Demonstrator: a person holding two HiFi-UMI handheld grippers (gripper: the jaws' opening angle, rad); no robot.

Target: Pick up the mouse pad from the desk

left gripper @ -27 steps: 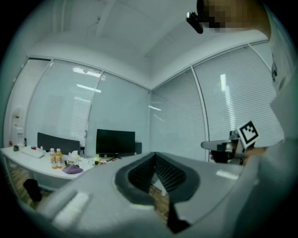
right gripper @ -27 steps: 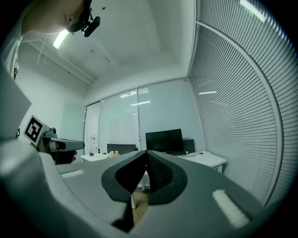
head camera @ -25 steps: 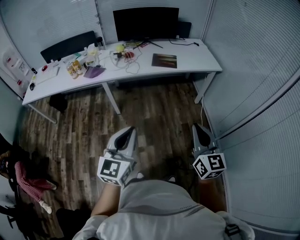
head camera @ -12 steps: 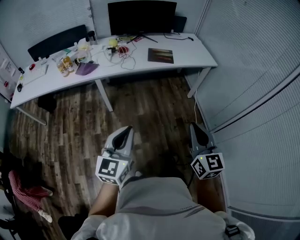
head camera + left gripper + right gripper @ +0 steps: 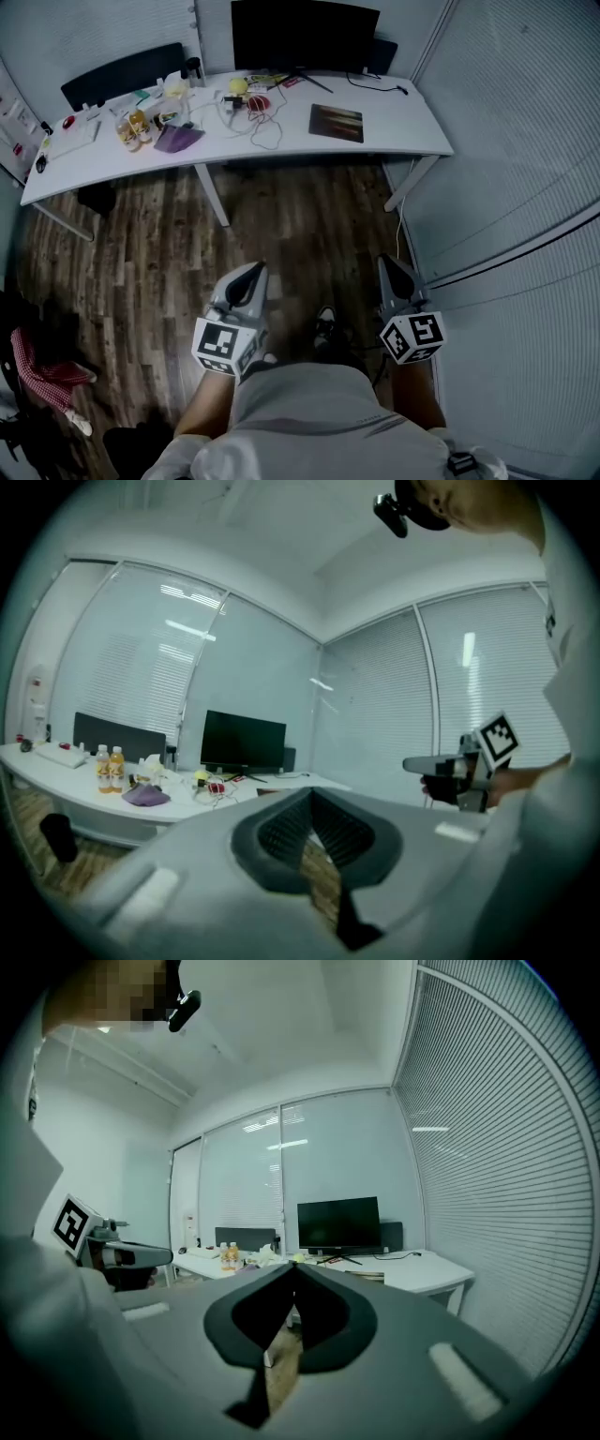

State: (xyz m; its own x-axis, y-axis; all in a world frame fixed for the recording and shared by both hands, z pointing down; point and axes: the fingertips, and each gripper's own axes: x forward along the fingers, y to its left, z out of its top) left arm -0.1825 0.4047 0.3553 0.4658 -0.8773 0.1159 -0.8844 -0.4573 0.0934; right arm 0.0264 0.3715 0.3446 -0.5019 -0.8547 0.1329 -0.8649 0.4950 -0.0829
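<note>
The mouse pad [image 5: 336, 123] is a dark rectangle lying flat on the right part of the white desk [image 5: 403, 136], in front of the black monitor [image 5: 305, 36]. In the right gripper view the mouse pad [image 5: 367, 1276] shows as a thin dark slab on the desk. My left gripper [image 5: 260, 268] and right gripper [image 5: 383, 260] hang over the wooden floor, well short of the desk and pointing toward it. Both are shut with nothing between the jaws. From its own camera, the left gripper [image 5: 311, 793] has its tips pressed together, and so does the right gripper [image 5: 293, 1266].
The desk's left half holds two juice bottles [image 5: 132, 127], a purple cloth [image 5: 177, 139], tangled cables [image 5: 259, 120] and small clutter. A dark chair [image 5: 124, 86] stands behind it. Blind-covered glass walls [image 5: 525, 141] close the right side. A red checked cloth [image 5: 43, 361] lies at the far left.
Both grippers have moved forward over the floor toward the desk, still shut. A shoe now shows between them, and the desk has shifted slightly in the head view.
</note>
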